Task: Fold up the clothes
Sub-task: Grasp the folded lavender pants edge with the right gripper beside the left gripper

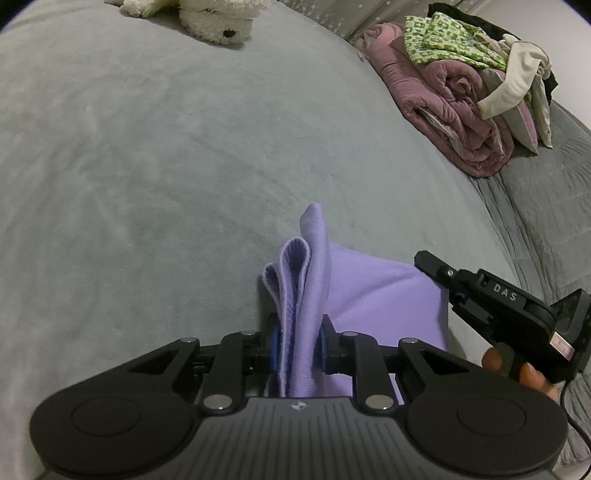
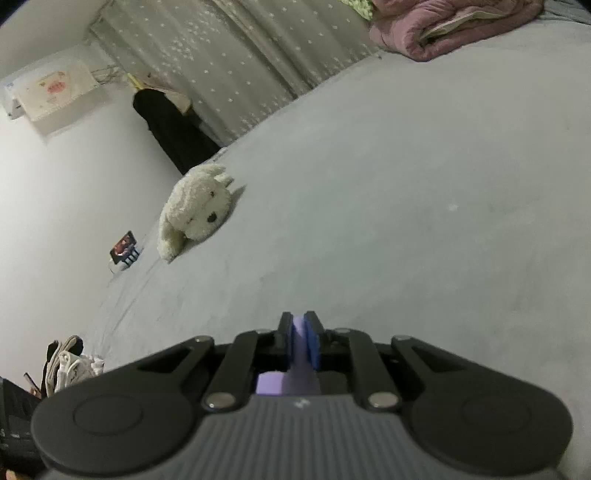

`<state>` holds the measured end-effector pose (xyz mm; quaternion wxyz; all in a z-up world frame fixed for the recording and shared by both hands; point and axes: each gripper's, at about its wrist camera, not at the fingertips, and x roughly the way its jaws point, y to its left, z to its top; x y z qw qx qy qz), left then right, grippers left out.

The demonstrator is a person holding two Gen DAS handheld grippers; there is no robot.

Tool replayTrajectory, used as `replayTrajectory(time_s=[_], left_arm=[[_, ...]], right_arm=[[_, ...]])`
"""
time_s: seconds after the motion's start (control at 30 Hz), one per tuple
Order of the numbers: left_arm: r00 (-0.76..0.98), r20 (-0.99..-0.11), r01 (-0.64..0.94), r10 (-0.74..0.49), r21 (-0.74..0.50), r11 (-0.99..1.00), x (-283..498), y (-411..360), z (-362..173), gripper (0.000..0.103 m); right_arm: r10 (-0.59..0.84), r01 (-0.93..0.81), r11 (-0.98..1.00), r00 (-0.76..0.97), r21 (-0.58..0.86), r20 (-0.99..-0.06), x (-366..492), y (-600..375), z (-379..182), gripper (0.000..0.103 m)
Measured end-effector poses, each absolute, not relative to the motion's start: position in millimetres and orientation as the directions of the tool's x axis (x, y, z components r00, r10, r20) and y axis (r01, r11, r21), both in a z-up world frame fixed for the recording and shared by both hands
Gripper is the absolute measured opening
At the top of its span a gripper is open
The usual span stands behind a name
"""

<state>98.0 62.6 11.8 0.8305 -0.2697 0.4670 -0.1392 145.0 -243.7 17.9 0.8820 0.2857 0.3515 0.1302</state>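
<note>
A lilac garment (image 1: 376, 295) hangs stretched between my two grippers above the grey bed (image 1: 166, 166). My left gripper (image 1: 297, 345) is shut on a bunched, folded edge of it, with ribbed hems sticking up between the pads. My right gripper (image 1: 448, 286) shows at the right of the left wrist view, clamped on the garment's other edge. In the right wrist view the right gripper (image 2: 300, 339) is shut on a thin strip of the lilac garment (image 2: 299, 363); the rest of the cloth is hidden below.
A pile of unfolded clothes (image 1: 480, 55) lies on a rolled pink quilt (image 1: 450, 110) at the far right. A white plush dog (image 1: 207, 18) lies at the far edge of the bed, also seen in the right wrist view (image 2: 195, 210). A starred curtain (image 2: 240, 48) hangs behind.
</note>
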Motion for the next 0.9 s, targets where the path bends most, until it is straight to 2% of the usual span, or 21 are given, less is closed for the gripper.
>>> replayTrajectory(time_s=[0.03,0.07,0.1,0.23,0.37,0.5,0.7,0.9], left_arm=[[0.524,-0.700,-0.022,-0.485,-0.581,0.814,98,63,12,0.019],[0.524,-0.700,-0.023,-0.486,-0.582,0.813,98,63,12,0.019],[0.524,-0.699,-0.023,-0.486,-0.582,0.813,98,63,12,0.019],[0.522,-0.699,-0.029,-0.489,-0.587,0.809,98,62,12,0.019],[0.518,-0.694,-0.044,-0.500,-0.606,0.795,99,65,10,0.019],[0.521,-0.692,-0.043,-0.499,-0.606,0.794,98,64,10,0.019],[0.527,-0.690,-0.035,-0.496,-0.601,0.799,99,61,9,0.019],[0.532,-0.699,-0.021,-0.479,-0.576,0.817,98,57,9,0.019]], right_arm=[[0.417,-0.004,0.799,0.725,0.601,-0.548,144,-248,19,0.022],[0.408,0.018,0.793,0.727,0.608,-0.553,143,-254,19,0.035],[0.400,0.036,0.790,0.726,0.612,-0.559,139,-260,21,0.038],[0.419,0.084,0.764,0.689,0.640,-0.591,121,-280,26,0.039],[0.507,0.081,0.724,0.612,0.685,-0.607,95,-288,26,0.057],[0.557,0.070,0.718,0.540,0.693,-0.631,80,-283,16,0.058],[0.597,0.003,0.708,0.532,0.707,-0.600,87,-275,9,0.059],[0.562,-0.027,0.749,0.556,0.663,-0.613,90,-255,7,0.058]])
